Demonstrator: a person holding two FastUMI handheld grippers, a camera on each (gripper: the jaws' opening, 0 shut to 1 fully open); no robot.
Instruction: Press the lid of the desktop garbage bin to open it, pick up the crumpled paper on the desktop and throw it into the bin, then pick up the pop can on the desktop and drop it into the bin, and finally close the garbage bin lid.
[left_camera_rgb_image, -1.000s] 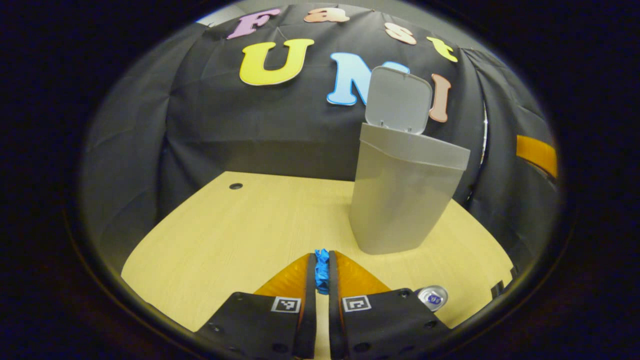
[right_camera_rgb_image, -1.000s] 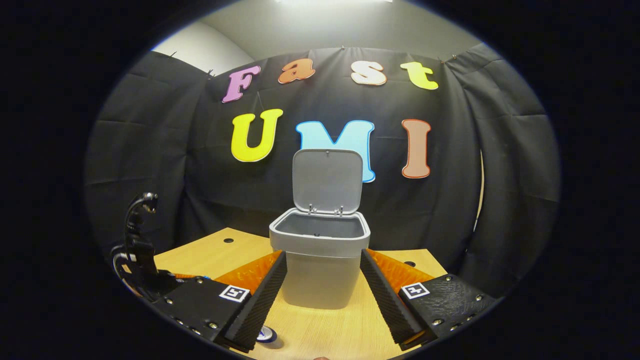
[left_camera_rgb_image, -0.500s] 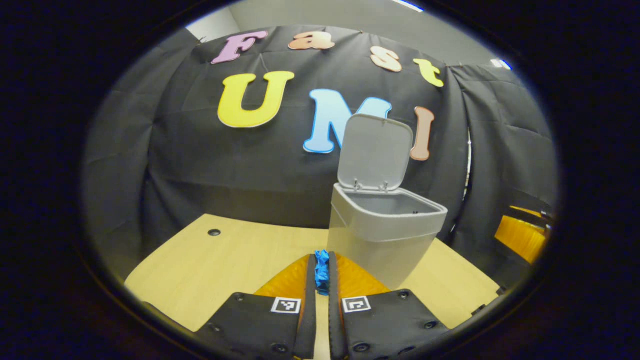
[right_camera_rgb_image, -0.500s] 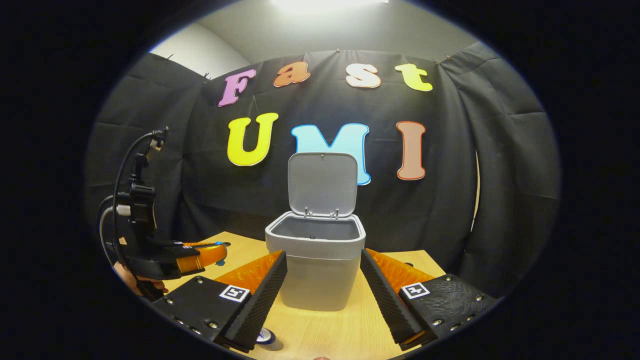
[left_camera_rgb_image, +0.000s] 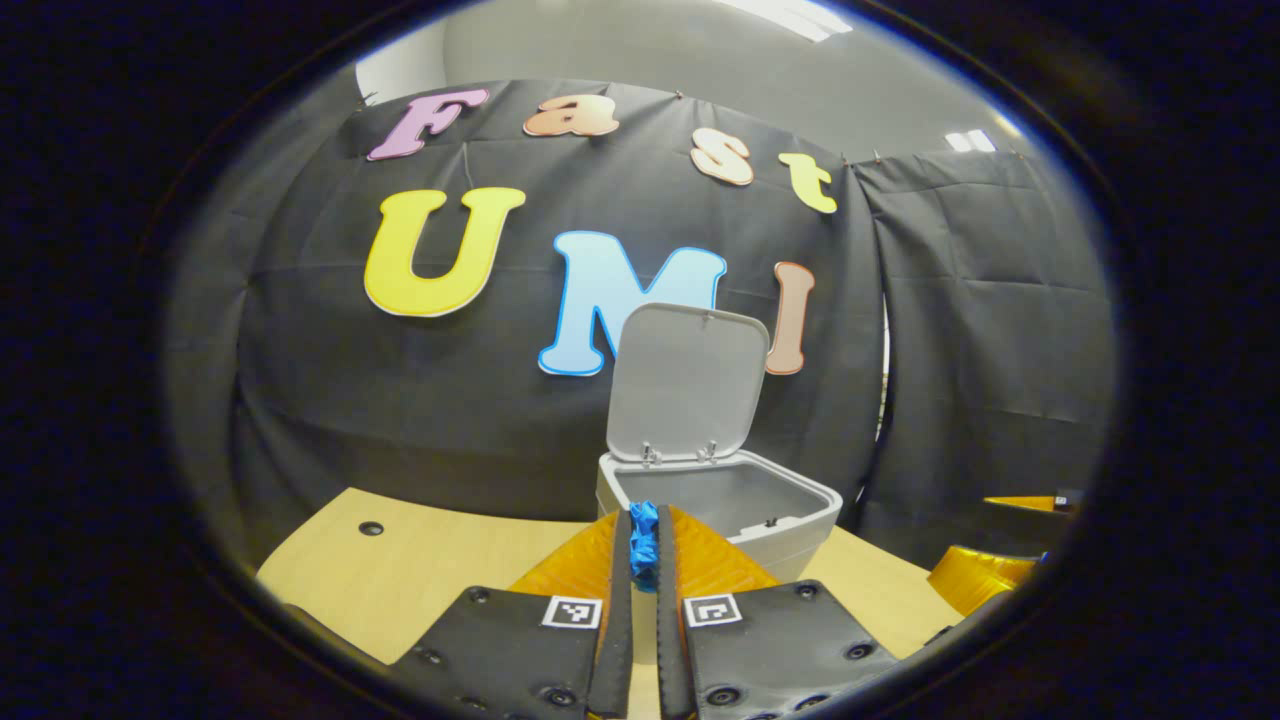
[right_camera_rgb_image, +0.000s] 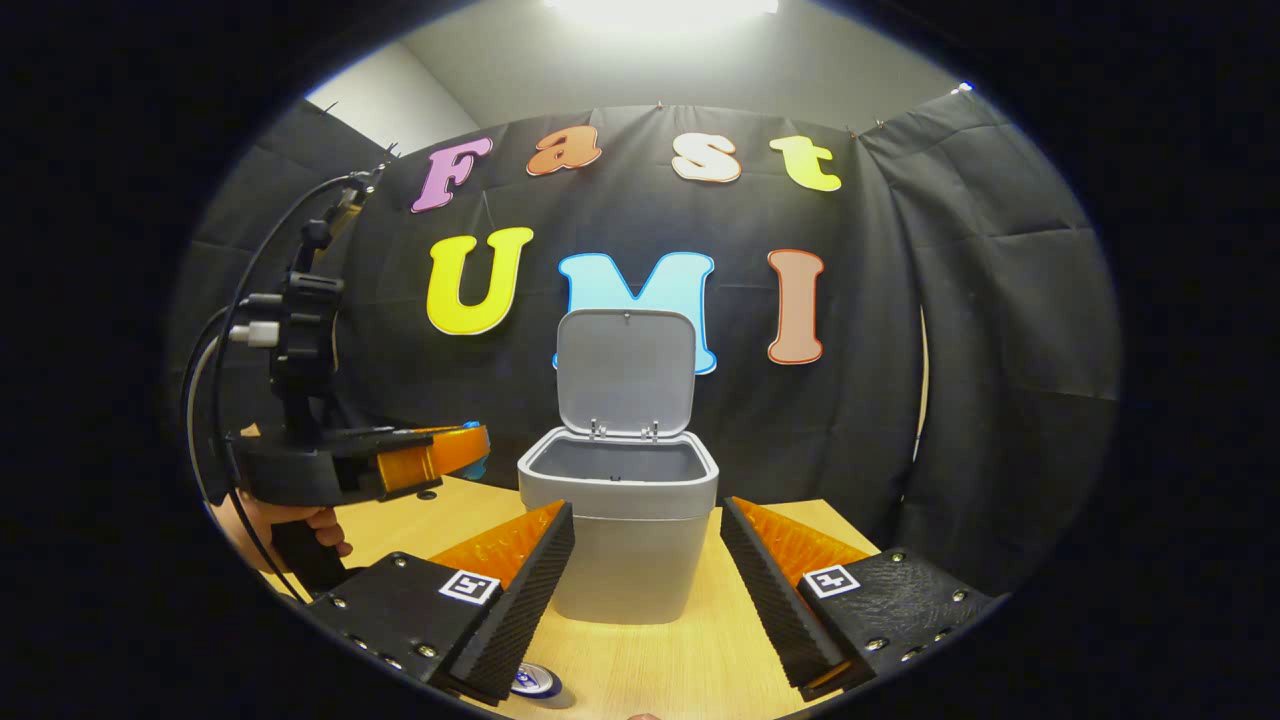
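Observation:
A grey desktop bin (right_camera_rgb_image: 618, 540) stands on the wooden desk with its lid (right_camera_rgb_image: 624, 370) swung up and open. My left gripper (left_camera_rgb_image: 642, 528) is shut on a small blue crumpled paper (left_camera_rgb_image: 643, 545), raised to about rim height just short of the bin (left_camera_rgb_image: 735, 500). In the right gripper view the left gripper (right_camera_rgb_image: 470, 452) hangs to the left of the bin's rim, held by a hand (right_camera_rgb_image: 290, 522). My right gripper (right_camera_rgb_image: 645, 560) stands open, low in front of the bin, nothing between its fingers. The top of the pop can (right_camera_rgb_image: 532, 682) peeks out under its left finger.
The wooden desk (left_camera_rgb_image: 440, 560) has a small round cable hole (left_camera_rgb_image: 371, 527) at its far left. Black cloth walls close in behind and to both sides. The other gripper's fingertip (left_camera_rgb_image: 985, 585) shows at the right in the left gripper view.
My left gripper has risen with the blue paper and come nearer to the bin, now looking into its opening. The right gripper has stayed nearly still and open.

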